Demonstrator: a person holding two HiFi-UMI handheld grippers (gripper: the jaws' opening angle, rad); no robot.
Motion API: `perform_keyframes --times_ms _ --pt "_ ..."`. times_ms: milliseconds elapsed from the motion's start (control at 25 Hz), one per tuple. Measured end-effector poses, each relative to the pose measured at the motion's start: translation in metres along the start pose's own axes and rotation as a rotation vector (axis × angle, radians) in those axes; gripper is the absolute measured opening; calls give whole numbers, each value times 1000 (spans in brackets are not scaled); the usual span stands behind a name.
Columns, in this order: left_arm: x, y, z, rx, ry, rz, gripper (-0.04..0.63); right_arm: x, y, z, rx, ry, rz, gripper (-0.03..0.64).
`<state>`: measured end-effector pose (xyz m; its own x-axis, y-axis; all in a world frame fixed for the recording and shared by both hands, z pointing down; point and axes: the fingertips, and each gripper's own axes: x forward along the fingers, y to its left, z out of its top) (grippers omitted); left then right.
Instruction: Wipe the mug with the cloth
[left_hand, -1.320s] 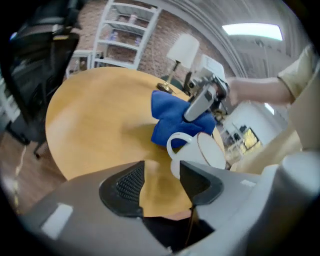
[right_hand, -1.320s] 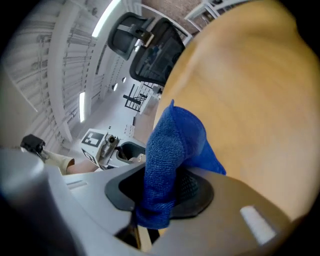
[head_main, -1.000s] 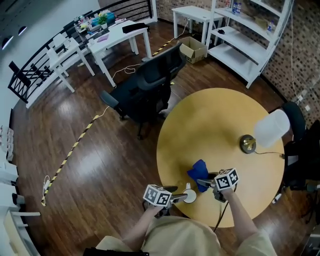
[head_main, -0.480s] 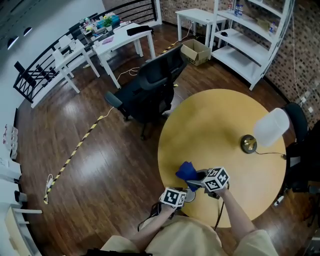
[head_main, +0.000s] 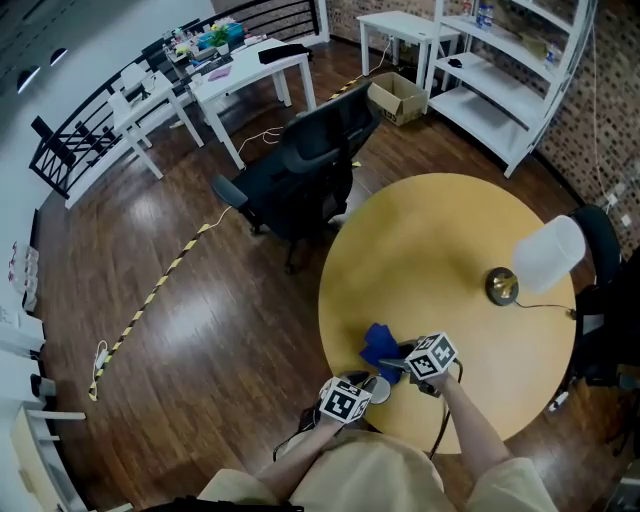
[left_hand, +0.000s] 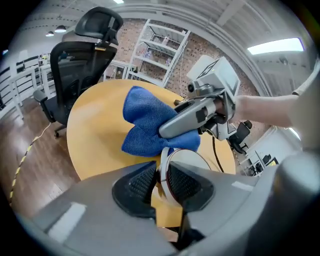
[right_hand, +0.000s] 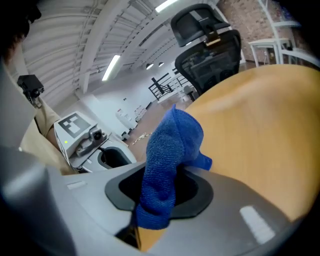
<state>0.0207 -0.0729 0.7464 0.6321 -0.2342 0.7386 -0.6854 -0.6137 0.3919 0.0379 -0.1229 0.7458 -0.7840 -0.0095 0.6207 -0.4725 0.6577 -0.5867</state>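
A white mug (head_main: 380, 391) stands near the front edge of the round yellow table (head_main: 440, 240). My left gripper (head_main: 367, 391) has the mug's wall (left_hand: 186, 159) between its pads, and its jaws are closing on it (left_hand: 161, 181). A bunched blue cloth (head_main: 380, 342) is clamped in my shut right gripper (head_main: 388, 363), which holds it just beyond the mug. In the right gripper view the cloth (right_hand: 169, 150) hangs out of the jaws (right_hand: 160, 192), and the mug (right_hand: 114, 158) shows to the left. In the left gripper view the cloth (left_hand: 145, 120) is right behind the mug's rim.
A table lamp (head_main: 543, 256) with a white shade and brass base stands on the table's right side, its cord running to the edge. A black office chair (head_main: 300, 170) stands at the table's far left. White desks and shelves line the back of the room.
My left gripper moved right to the mug and its jaws closed around the mug's wall. The right gripper shifted left with the cloth toward the mug.
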Motion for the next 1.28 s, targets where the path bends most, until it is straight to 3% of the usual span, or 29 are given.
perform_keyframes --times_ms 400,560,640,920,1040,1200,1280 --pt "-9 12 -6 21 -90 -35 51 3 -20 -5 196 -97 17 117" --pt "-13 31 -13 -39 -104 -14 37 17 -13 -32 147 19 8 115" --pt "-16 36 -18 -57 -105 -13 35 25 -2 -39 136 23 15 115" --pt "-16 29 -18 38 -98 -11 32 13 6 -32 280 -160 99 115" --pt "-14 25 -17 74 -92 -14 32 -5 13 -4 340 -315 189 115" --pt "-9 19 -11 132 -70 -3 32 -23 52 45 308 -434 370 115" --pt "-7 17 -9 125 -56 3 32 -29 67 58 270 -447 392 117"
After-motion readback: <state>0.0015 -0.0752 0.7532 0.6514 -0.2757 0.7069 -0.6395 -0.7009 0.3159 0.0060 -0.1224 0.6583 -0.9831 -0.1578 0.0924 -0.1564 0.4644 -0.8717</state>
